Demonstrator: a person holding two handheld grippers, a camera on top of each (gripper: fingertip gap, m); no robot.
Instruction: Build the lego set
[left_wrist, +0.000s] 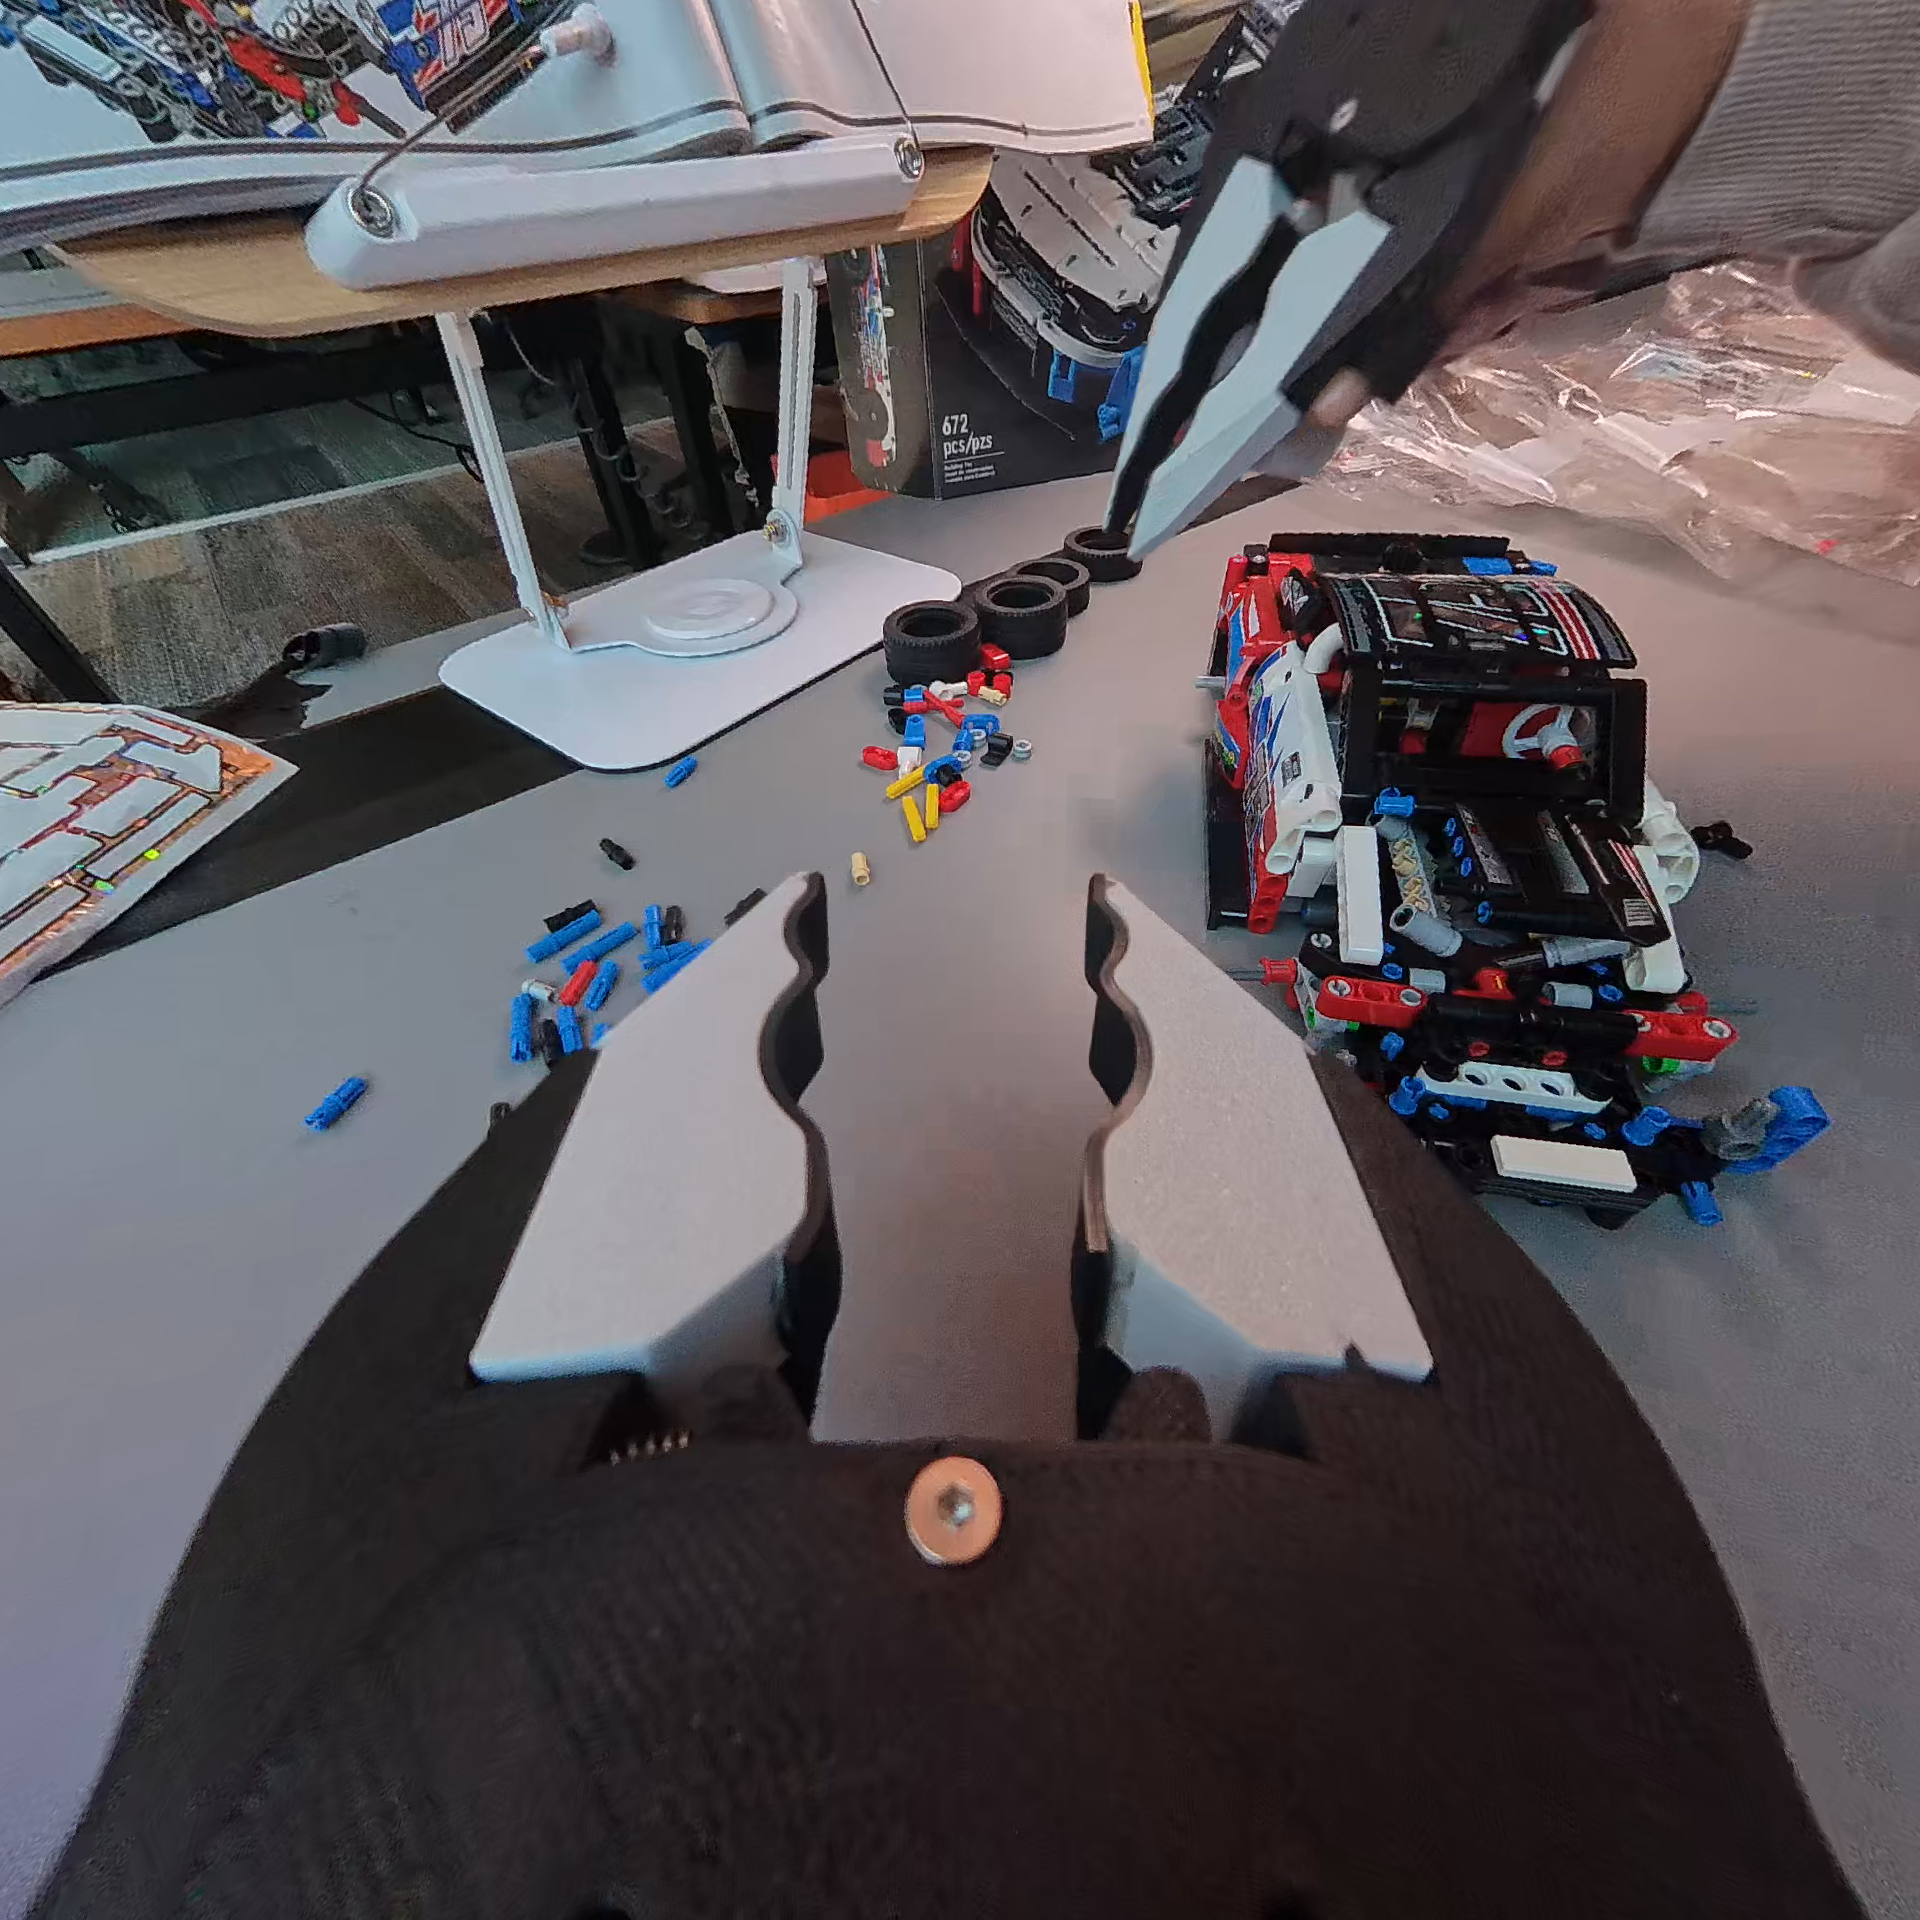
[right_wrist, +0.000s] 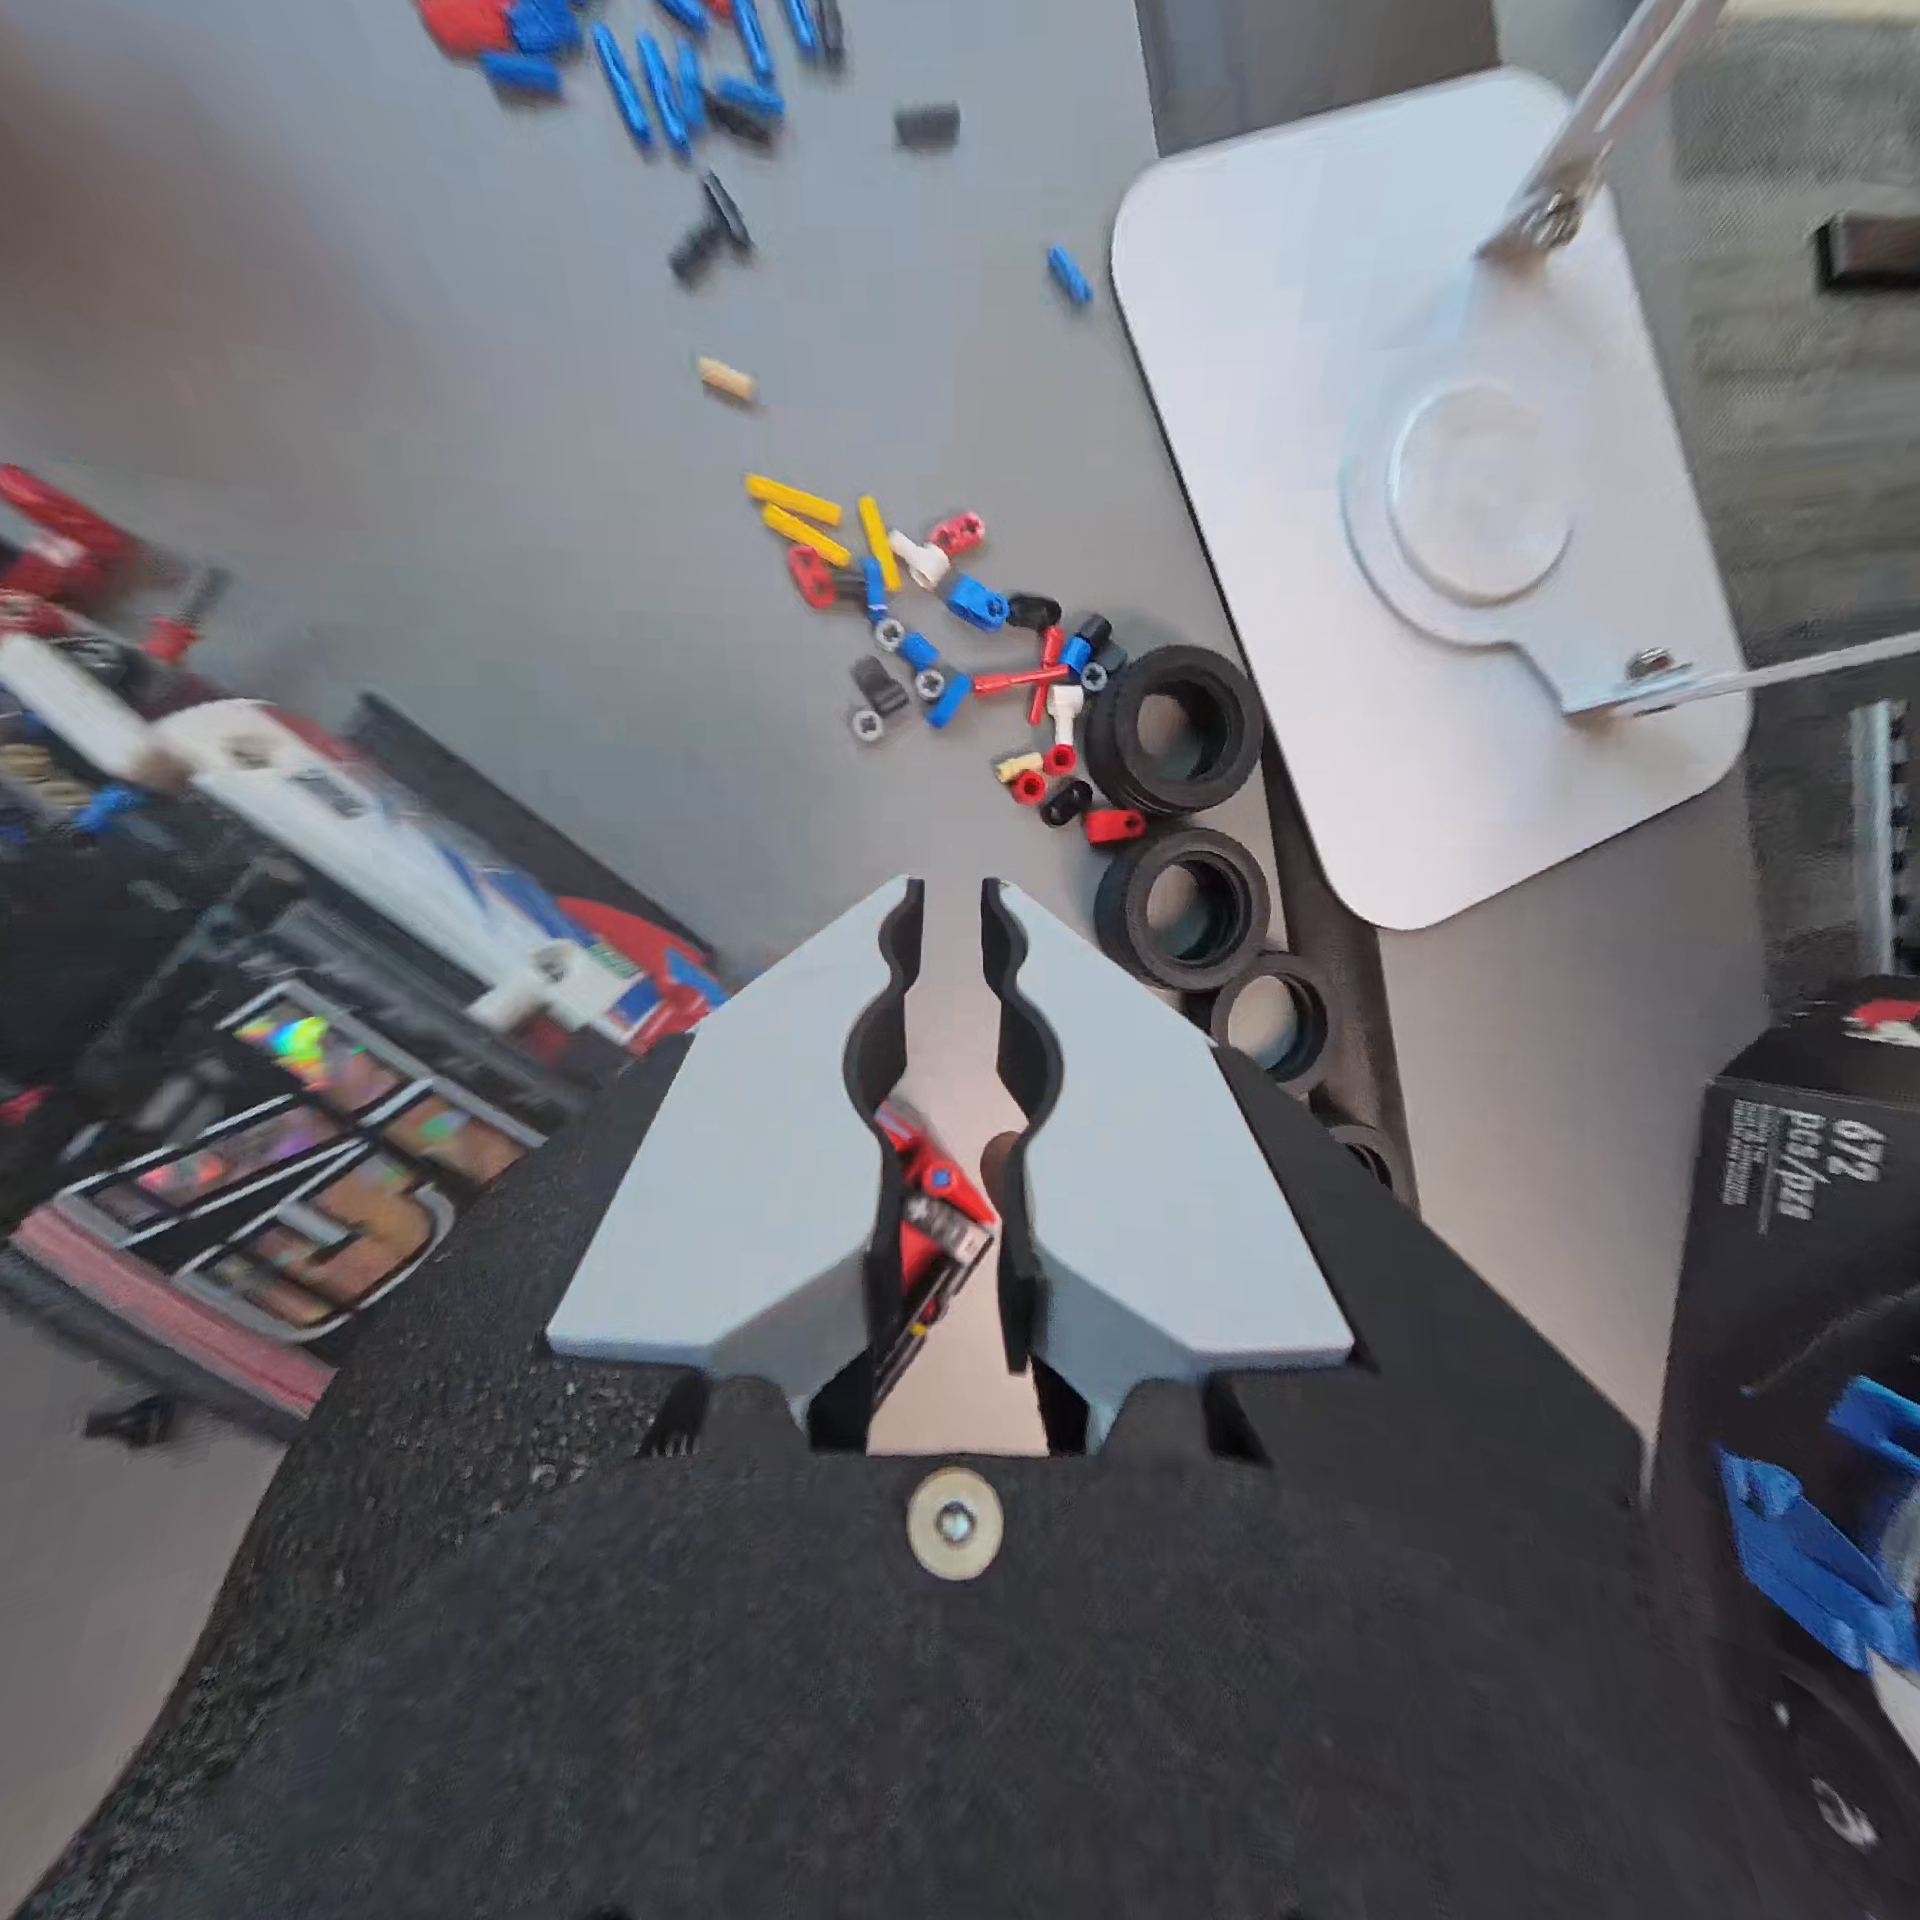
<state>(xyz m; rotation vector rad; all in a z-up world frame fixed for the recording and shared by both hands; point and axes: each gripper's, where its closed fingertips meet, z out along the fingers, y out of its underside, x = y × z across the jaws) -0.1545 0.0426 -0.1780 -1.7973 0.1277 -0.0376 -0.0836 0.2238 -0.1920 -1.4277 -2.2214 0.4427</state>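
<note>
The part-built Lego car (left_wrist: 1455, 831), red, white, black and blue, lies on the grey table (left_wrist: 935, 1039) to the right of my left gripper (left_wrist: 956, 894). That gripper is wide open and empty, low over bare table. My right gripper (right_wrist: 951, 894) has its jaws only a narrow gap apart, with nothing at the tips. In the left wrist view it (left_wrist: 1127, 530) points down at the farthest tyre in a row of black tyres (left_wrist: 1023, 608). A red corner of the car (right_wrist: 935, 1195) shows through its gap. The car (right_wrist: 312, 935) is blurred at left.
Small mixed parts (left_wrist: 945, 743) lie by the tyres (right_wrist: 1179, 914). Blue and black pins (left_wrist: 603, 977) lie left of my left gripper. A white book stand (left_wrist: 707, 644) holds the manual. The Lego box (left_wrist: 987, 364), plastic bags (left_wrist: 1662, 416) and a sticker sheet (left_wrist: 94, 821) ring the table. There is about 20 cm between the tips of the two grippers.
</note>
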